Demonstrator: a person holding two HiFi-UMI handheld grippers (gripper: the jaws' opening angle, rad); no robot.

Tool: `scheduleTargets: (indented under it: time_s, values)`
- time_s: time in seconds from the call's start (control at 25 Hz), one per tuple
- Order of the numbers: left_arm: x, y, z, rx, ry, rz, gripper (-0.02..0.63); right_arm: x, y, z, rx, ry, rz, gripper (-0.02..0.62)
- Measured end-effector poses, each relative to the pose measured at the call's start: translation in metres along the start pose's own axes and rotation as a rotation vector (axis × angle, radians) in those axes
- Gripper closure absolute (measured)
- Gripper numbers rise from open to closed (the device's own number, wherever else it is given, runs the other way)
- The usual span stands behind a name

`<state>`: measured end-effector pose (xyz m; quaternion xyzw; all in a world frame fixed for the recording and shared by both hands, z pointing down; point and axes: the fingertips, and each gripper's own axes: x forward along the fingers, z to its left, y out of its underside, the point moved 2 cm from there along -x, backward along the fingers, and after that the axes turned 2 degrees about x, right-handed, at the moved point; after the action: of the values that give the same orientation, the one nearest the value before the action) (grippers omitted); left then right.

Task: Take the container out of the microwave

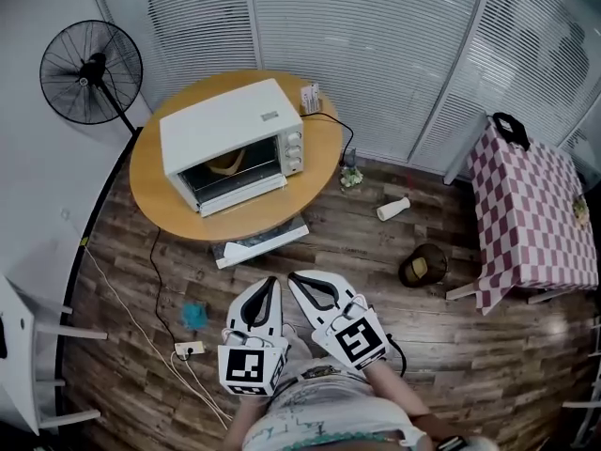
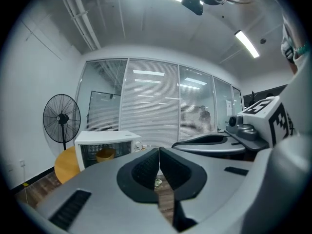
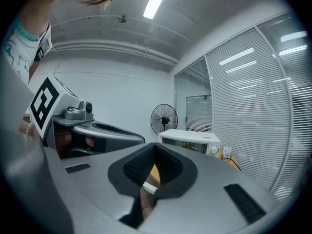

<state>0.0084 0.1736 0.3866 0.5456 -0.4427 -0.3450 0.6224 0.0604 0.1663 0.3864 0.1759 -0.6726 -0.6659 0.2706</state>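
Note:
A white microwave (image 1: pixel 230 144) stands on a round wooden table (image 1: pixel 310 181). A yellowish container (image 1: pixel 225 164) shows behind its glass front, and the left gripper view shows the same container (image 2: pixel 105 155) inside the microwave (image 2: pixel 105 145). Both grippers hang low over the wooden floor, well short of the table, and point toward it. My left gripper (image 1: pixel 271 281) is shut with nothing between its pads. Beside it, my right gripper (image 1: pixel 294 277) is shut and empty too. The right gripper view has the microwave (image 3: pixel 190 141) ahead, beyond the closed tips (image 3: pixel 155 146).
A flat white box (image 1: pixel 261 242) lies on the floor under the table's near edge. A standing fan (image 1: pixel 91 71) is at the far left. A checked-cloth table (image 1: pixel 531 205) stands at the right. A power strip (image 1: pixel 188 349), cables, a white bottle (image 1: pixel 392 209) and a round basket (image 1: pixel 423 266) lie on the floor.

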Motion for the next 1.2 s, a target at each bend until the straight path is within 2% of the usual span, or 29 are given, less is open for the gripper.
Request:
scheduleTargets:
  time_s: [0.68,1.2]
  values:
    - [0.006,0.002,0.066,-0.014,0.028,0.007,0.591,0.07,-0.006,0.01,0.005,0.014,0.005,0.603]
    - [0.01,0.012,0.091,-0.021,0.061,0.032,0.591,0.096,0.002,0.016,0.02,0.033,0.033,0.603]
